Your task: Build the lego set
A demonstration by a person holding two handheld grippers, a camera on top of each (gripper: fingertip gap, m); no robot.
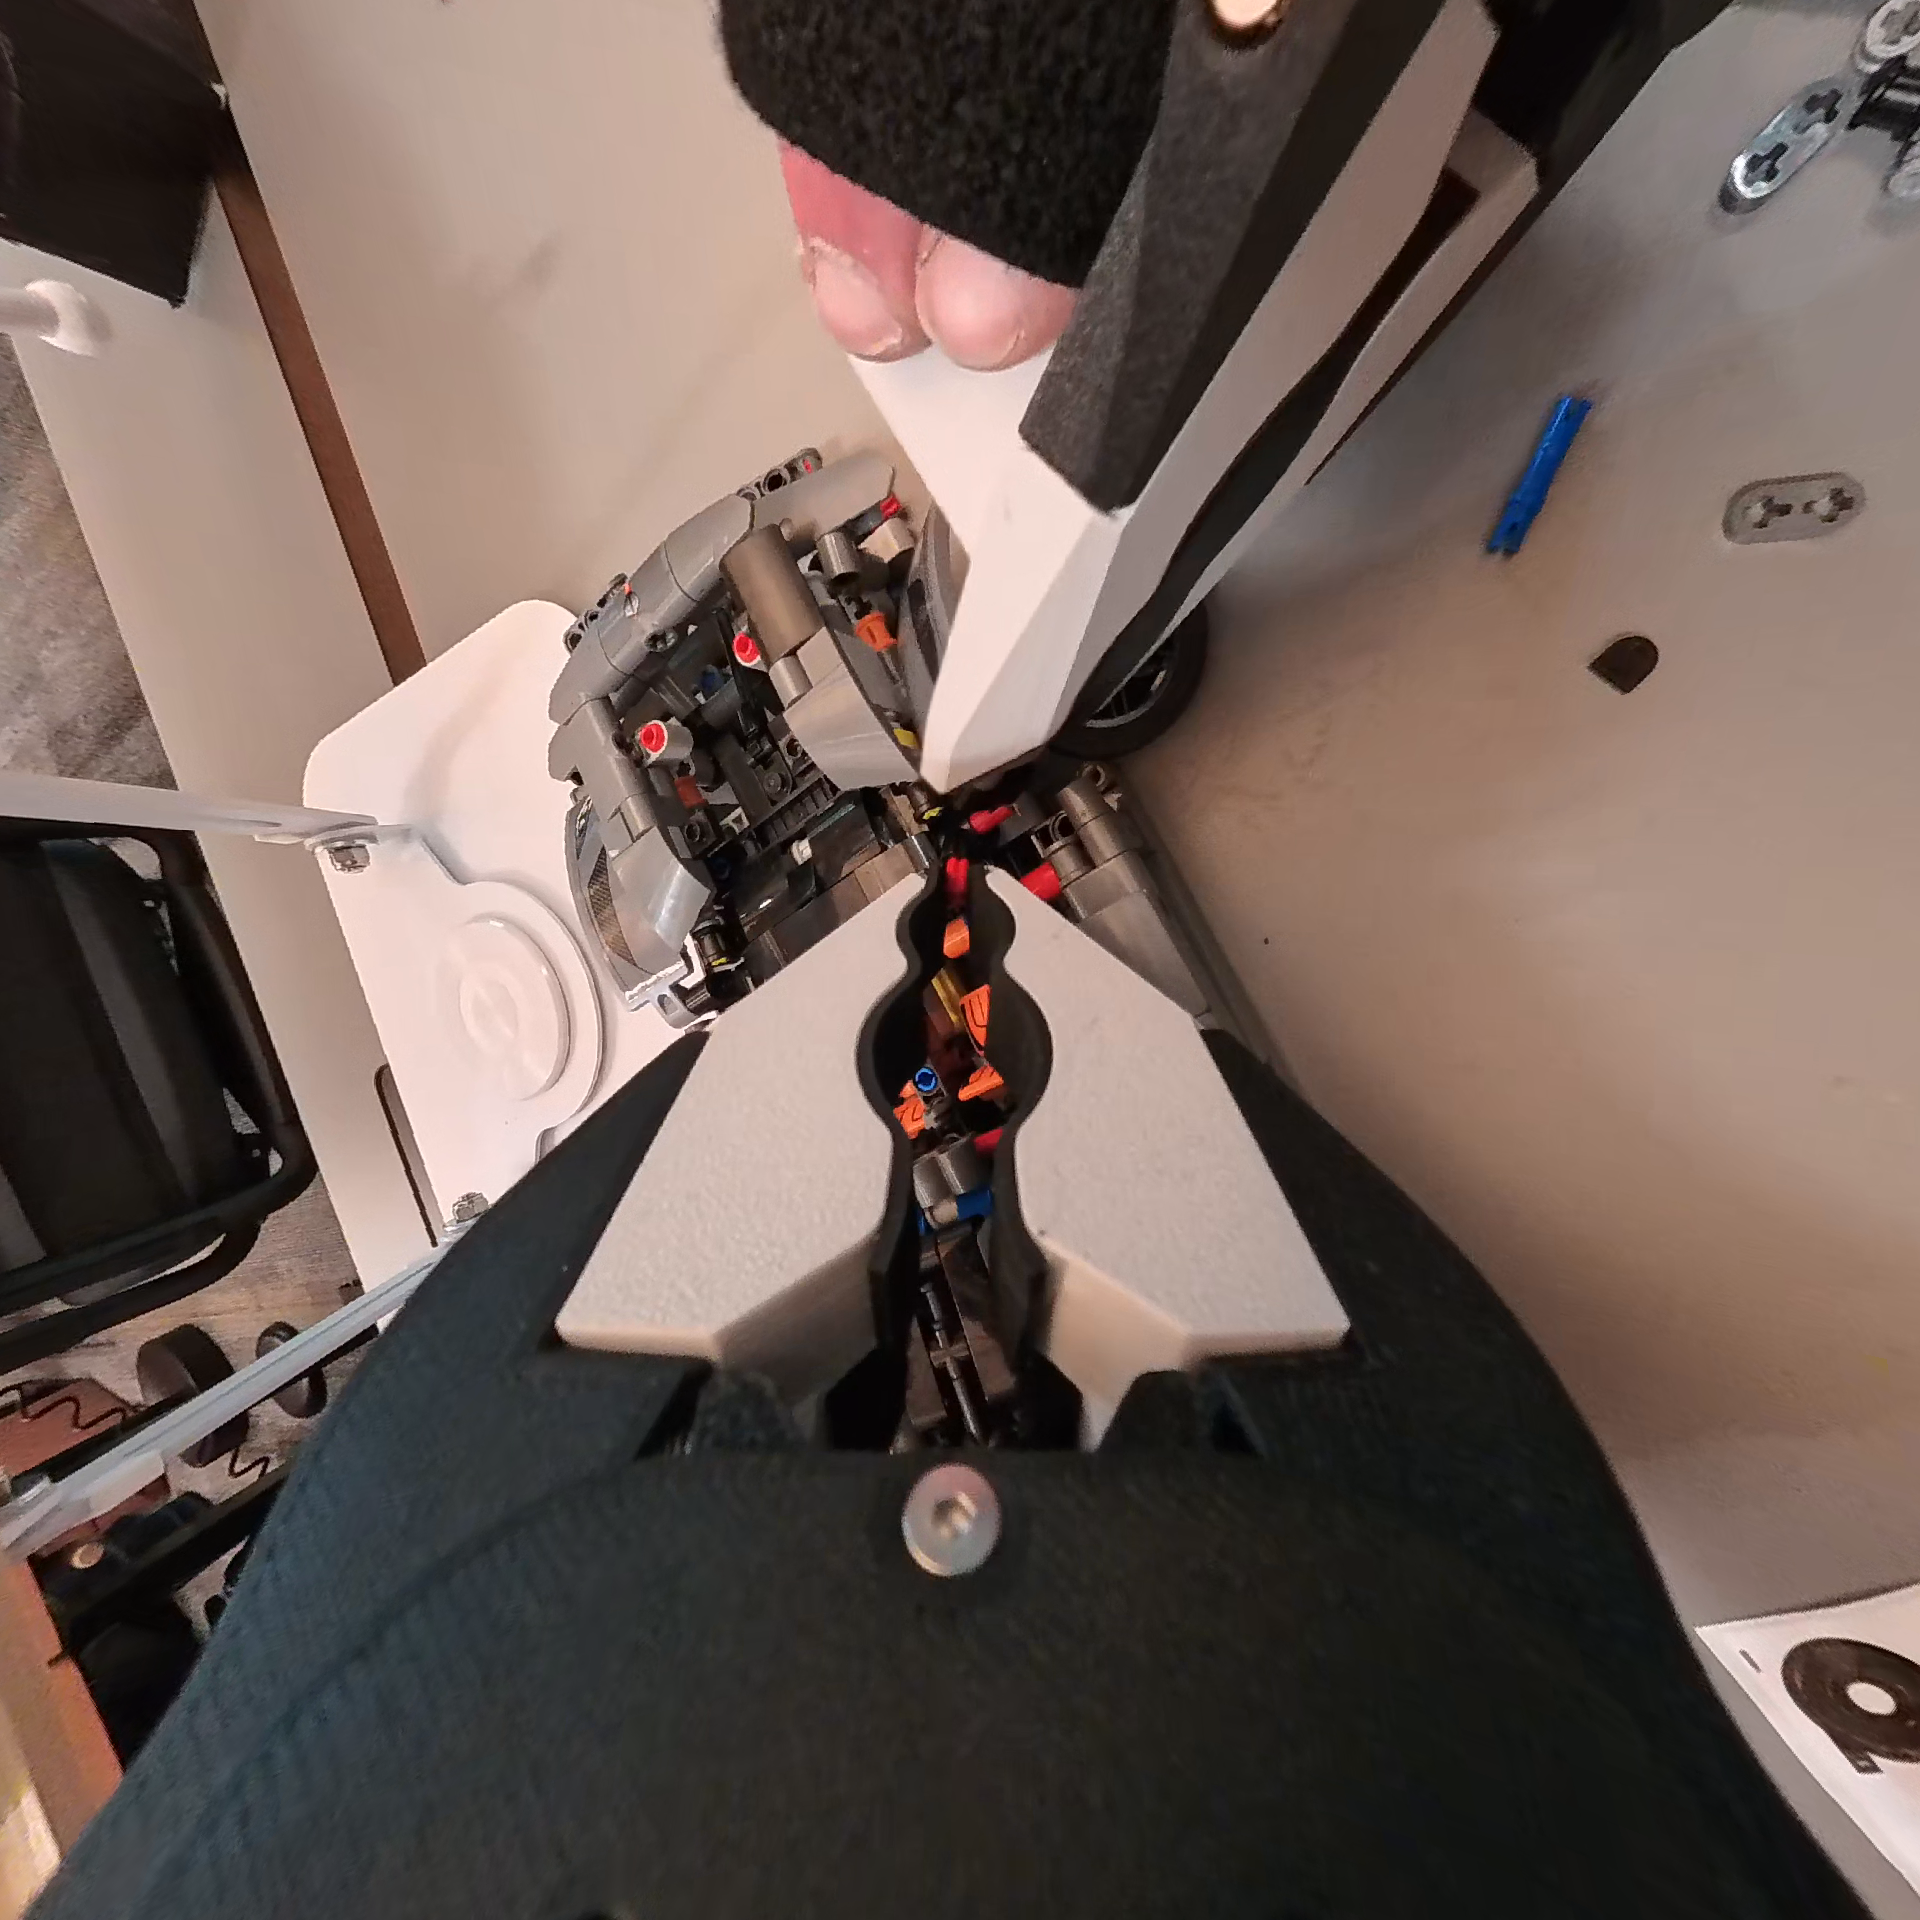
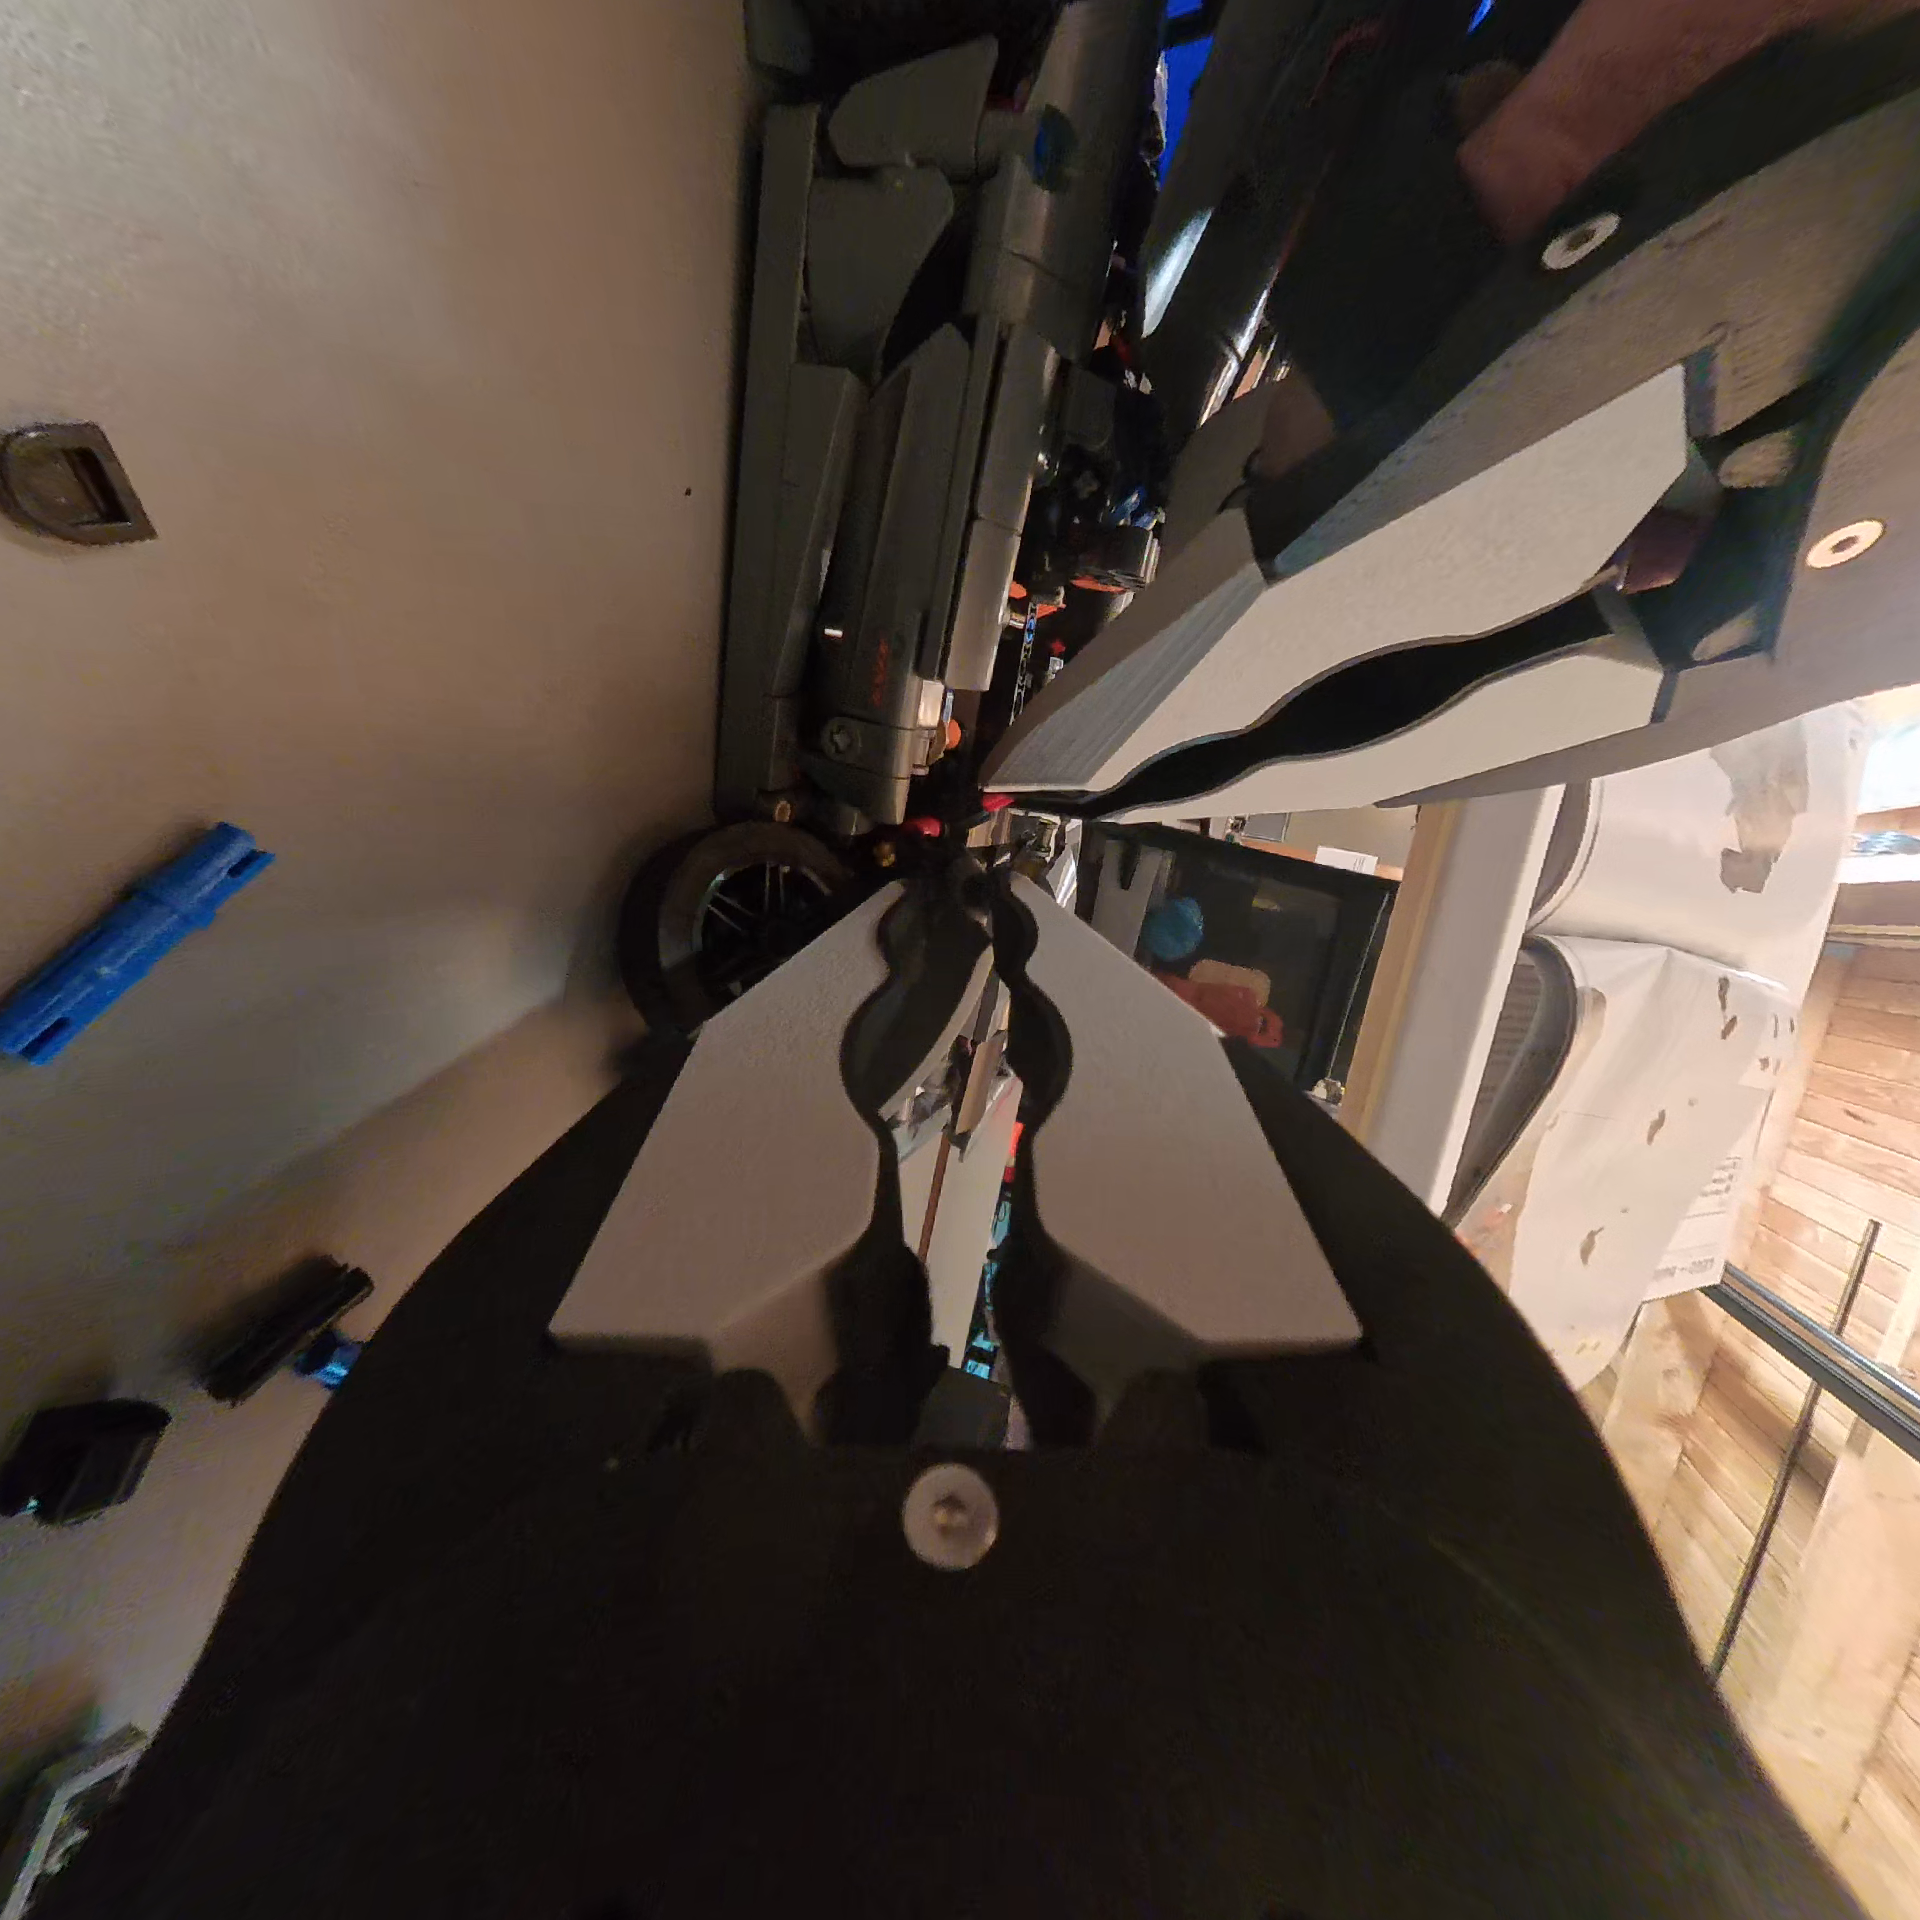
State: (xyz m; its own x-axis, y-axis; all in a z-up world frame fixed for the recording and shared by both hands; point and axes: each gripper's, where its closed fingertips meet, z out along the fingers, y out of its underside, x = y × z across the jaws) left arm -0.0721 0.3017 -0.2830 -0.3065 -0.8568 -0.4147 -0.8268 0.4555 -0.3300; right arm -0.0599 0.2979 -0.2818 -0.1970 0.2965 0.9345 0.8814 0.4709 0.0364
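The left claw (image 1: pixel 958 883) is being held almost closed, tips nearly meeting right over the middle of the grey toy car (image 1: pixel 727 727). Something small and dark, with red bits around it, is being pinched or at least touched there, but honestly it can't be told whether anything is actually gripped. The right claw (image 2: pixel 961 904) is being pointed in from the opposite side, its tips also drawn nearly together at that same crowded spot by the red pins (image 2: pixel 925 828); same deal, a grip can't be confirmed. In the left wrist view the right claw is being seen coming down from the top, with a gloved hand (image 1: pixel 935 208) wrapped on it.

The car is being kept on the pale table (image 1: pixel 1507 1039), half-built, with a black spoked wheel (image 2: pixel 727 914) fitted close to the tips. A blue pin (image 1: pixel 1532 473) is being left on the table well apart from the car, along with a flat grey link (image 1: pixel 1789 509) and a small dark piece (image 1: pixel 1621 662). A printed sheet (image 1: pixel 1829 1714) is being shown at the table's corner.
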